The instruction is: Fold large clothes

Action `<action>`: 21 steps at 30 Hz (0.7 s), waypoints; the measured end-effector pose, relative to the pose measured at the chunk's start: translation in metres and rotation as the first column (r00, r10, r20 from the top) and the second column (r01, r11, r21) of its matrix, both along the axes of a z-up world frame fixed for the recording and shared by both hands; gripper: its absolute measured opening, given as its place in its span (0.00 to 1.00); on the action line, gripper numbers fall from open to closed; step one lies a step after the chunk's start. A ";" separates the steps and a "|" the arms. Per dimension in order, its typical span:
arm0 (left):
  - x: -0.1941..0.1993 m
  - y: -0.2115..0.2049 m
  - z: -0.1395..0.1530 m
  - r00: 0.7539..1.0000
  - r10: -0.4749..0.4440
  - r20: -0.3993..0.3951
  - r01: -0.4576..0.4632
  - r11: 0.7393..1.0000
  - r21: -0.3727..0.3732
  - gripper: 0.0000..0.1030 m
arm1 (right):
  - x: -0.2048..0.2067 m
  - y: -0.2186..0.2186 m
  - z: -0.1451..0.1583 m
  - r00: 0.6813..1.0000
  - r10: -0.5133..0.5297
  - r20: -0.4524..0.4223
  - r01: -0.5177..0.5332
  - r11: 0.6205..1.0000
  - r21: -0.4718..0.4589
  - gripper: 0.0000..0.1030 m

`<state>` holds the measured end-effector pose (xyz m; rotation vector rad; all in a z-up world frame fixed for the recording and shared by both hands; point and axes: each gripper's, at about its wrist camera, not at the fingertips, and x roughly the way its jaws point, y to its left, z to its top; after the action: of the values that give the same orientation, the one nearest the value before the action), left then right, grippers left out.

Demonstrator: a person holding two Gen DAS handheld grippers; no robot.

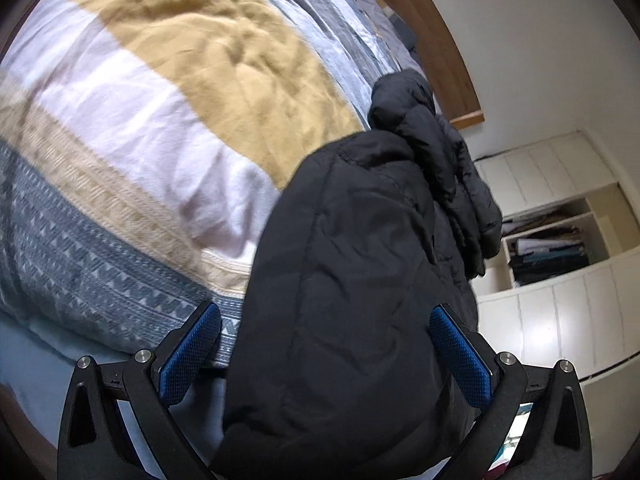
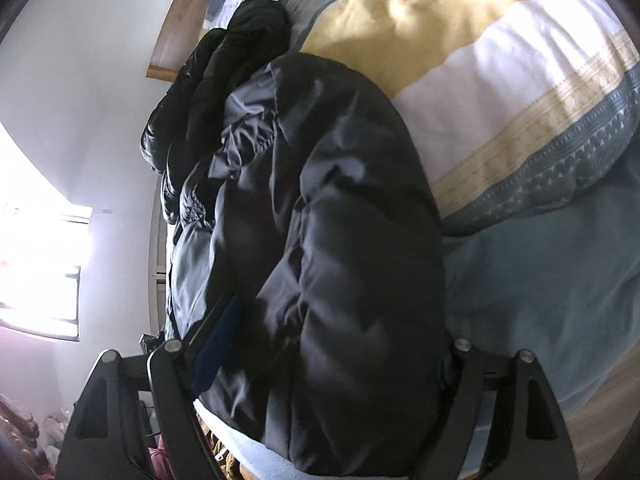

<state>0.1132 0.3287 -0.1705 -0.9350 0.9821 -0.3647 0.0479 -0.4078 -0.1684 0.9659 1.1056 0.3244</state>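
Observation:
A large black puffer jacket [image 1: 352, 280] lies bunched at the edge of the bed, with a sleeve [image 1: 452, 168] trailing toward the headboard. My left gripper [image 1: 326, 344] is open, its blue pads wide apart on either side of the jacket's bulk. In the right wrist view the same jacket [image 2: 328, 240] fills the middle. My right gripper [image 2: 328, 352] has the thick padded fabric between its fingers. One blue pad [image 2: 218, 344] shows on the left and the other is hidden behind the jacket, so I cannot tell whether it is gripping.
The bed carries a yellow, white and blue patterned duvet [image 1: 160, 112] over a pale blue sheet [image 2: 540, 272]. A wooden headboard [image 1: 436, 40] stands behind. White shelves [image 1: 552, 240] hold stacked clothes. A bright window [image 2: 40, 260] is on the wall.

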 end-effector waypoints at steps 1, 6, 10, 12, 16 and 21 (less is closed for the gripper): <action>-0.001 0.004 -0.001 1.000 0.014 -0.001 -0.014 1.000 -0.011 0.99 | 0.000 0.001 0.000 1.000 0.003 0.001 -0.003 1.000 0.006 0.77; -0.004 0.010 -0.002 1.000 0.022 -0.013 -0.023 0.999 -0.049 0.99 | -0.001 -0.006 -0.002 1.000 0.019 -0.003 -0.019 1.000 0.016 0.77; -0.005 -0.005 0.000 0.999 -0.044 -0.007 0.044 0.998 -0.051 0.99 | 0.003 -0.007 -0.003 0.999 0.037 -0.004 -0.037 0.999 0.019 0.77; -0.006 -0.014 0.001 0.997 -0.077 0.003 0.077 0.994 -0.076 0.99 | 0.008 -0.003 -0.002 0.999 0.048 0.001 -0.048 0.999 0.018 0.77; -0.008 -0.030 0.006 0.993 -0.116 0.017 0.117 0.992 -0.055 0.99 | 0.012 0.003 0.003 0.997 0.069 0.041 -0.070 0.997 0.026 0.77; -0.012 -0.032 0.009 0.994 -0.106 0.021 0.107 0.993 -0.042 0.81 | 0.010 0.011 0.007 0.991 0.100 0.085 -0.101 0.995 0.007 0.75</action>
<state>0.1016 0.2970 -0.1612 -0.9189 1.0121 -0.4852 0.0576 -0.3969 -0.1615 0.9007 1.0782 0.4500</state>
